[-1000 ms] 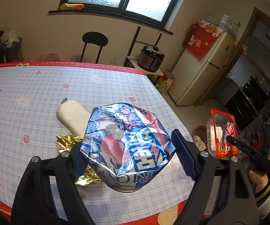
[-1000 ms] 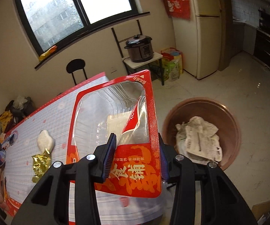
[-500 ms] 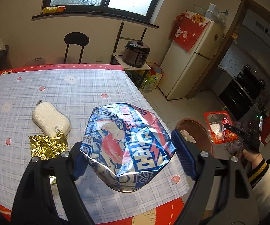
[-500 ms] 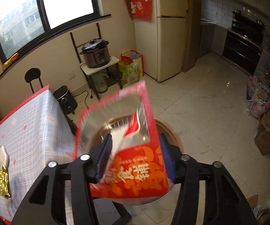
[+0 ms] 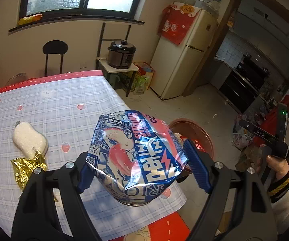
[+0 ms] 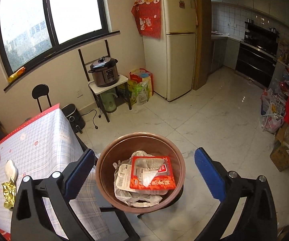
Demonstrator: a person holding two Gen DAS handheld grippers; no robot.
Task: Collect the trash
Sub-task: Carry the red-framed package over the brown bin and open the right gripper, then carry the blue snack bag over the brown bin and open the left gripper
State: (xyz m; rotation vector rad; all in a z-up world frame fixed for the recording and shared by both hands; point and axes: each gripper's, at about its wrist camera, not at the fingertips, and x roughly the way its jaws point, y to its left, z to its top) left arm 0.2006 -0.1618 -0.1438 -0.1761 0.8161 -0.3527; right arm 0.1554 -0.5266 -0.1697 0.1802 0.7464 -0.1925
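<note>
My left gripper (image 5: 138, 162) is shut on a crumpled blue and pink foil snack bag (image 5: 124, 140), held above the table's right edge. Just beyond it stands the brown trash bin (image 5: 196, 125). My right gripper (image 6: 144, 153) hangs over that bin (image 6: 106, 166) with its jaws opening and nothing between them. A red and clear plastic food tray (image 6: 154, 174) lies in the bin on crumpled white bags. On the checked tablecloth (image 5: 64, 100) lie a gold foil wrapper (image 5: 26, 166) and a white oval sponge (image 5: 29, 138).
A fridge (image 6: 176, 60) stands at the back, a pressure cooker (image 6: 104, 72) on a small stand beside it, with shopping bags (image 6: 140, 86) underneath. A black chair (image 5: 54, 56) is behind the table. Boxes and bags (image 6: 281, 152) line the right wall. A hand (image 5: 277, 164) holds the right gripper.
My right gripper swung from the table to above the bin, opened, and the red tray dropped in. My left gripper carried the blue bag towards the table's right edge.
</note>
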